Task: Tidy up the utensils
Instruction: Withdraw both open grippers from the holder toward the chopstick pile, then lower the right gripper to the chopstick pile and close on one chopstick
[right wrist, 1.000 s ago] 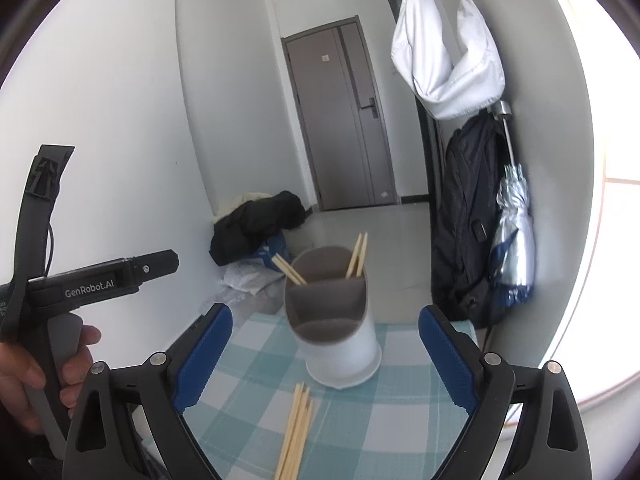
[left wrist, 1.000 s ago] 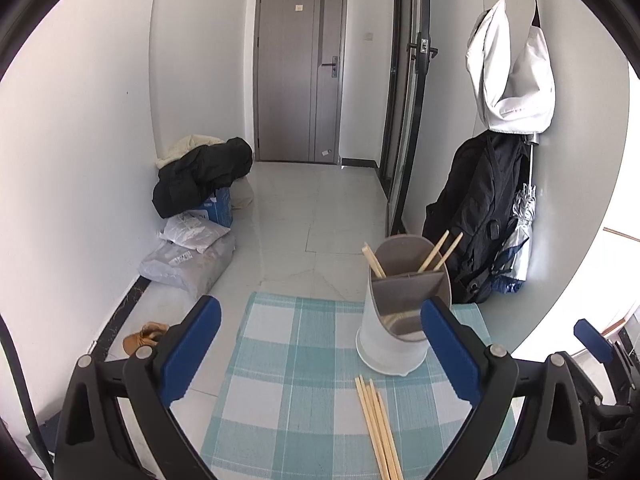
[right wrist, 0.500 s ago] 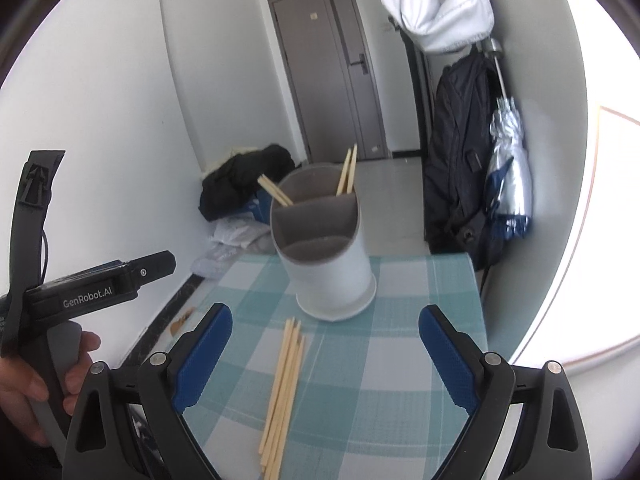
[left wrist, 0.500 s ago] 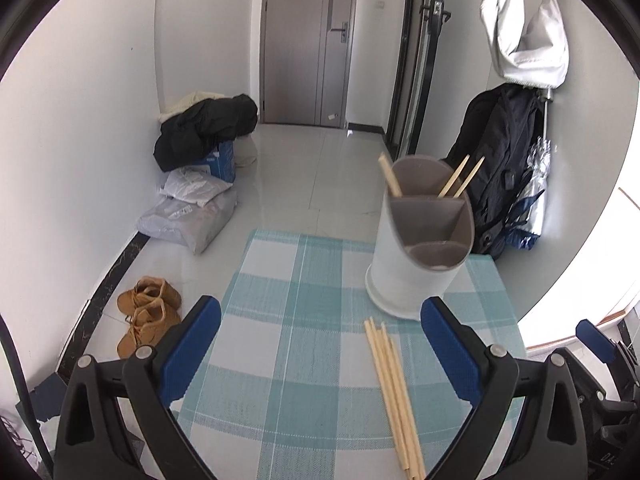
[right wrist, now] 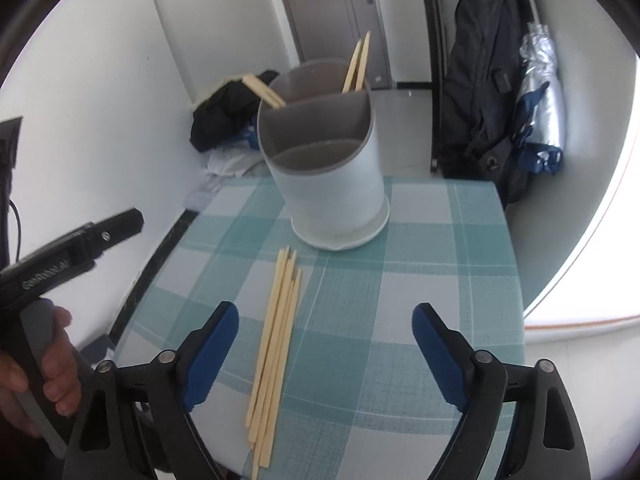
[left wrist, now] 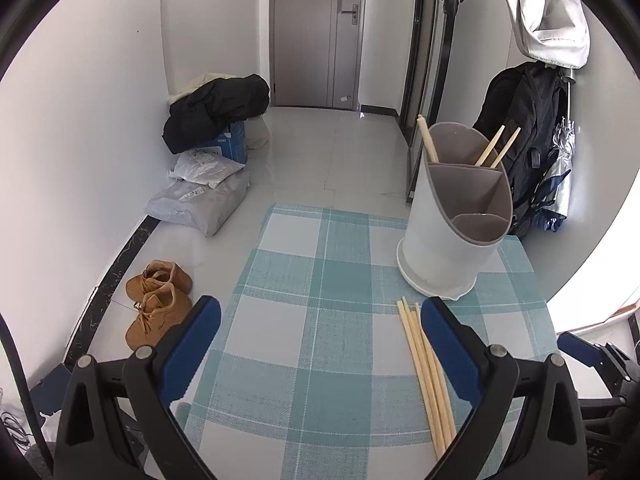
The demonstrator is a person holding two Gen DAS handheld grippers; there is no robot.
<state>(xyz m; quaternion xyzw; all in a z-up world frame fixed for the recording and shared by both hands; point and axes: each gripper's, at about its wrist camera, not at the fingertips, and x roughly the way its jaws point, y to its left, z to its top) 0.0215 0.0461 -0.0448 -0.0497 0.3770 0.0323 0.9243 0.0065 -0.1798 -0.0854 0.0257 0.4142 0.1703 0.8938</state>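
A white utensil holder [left wrist: 444, 240] with grey dividers stands at the far right of the teal checked tablecloth [left wrist: 320, 344]. Three chopsticks lean in its back compartments. Several loose chopsticks [left wrist: 426, 376] lie in a bundle in front of it. My left gripper [left wrist: 320, 308] hovers open over the cloth, with the bundle beside its right finger. My right gripper [right wrist: 325, 312] is wide apart above the table and its jaws are closing. The chopstick bundle [right wrist: 276, 340] lies below the gap, near the left finger, untouched. The holder [right wrist: 328, 184] stands beyond it.
A person's hand [right wrist: 48, 364] holds the left gripper's handle at the table's left edge. On the floor are brown shoes [left wrist: 158, 300], grey parcels [left wrist: 200, 196] and a black jacket [left wrist: 218, 108]. A black backpack [left wrist: 528, 132] and a folded umbrella hang at the right wall.
Both grippers have sunk toward the table and tilted downward, so more of the cloth and loose chopsticks shows. The right jaws stand slightly narrower than before.
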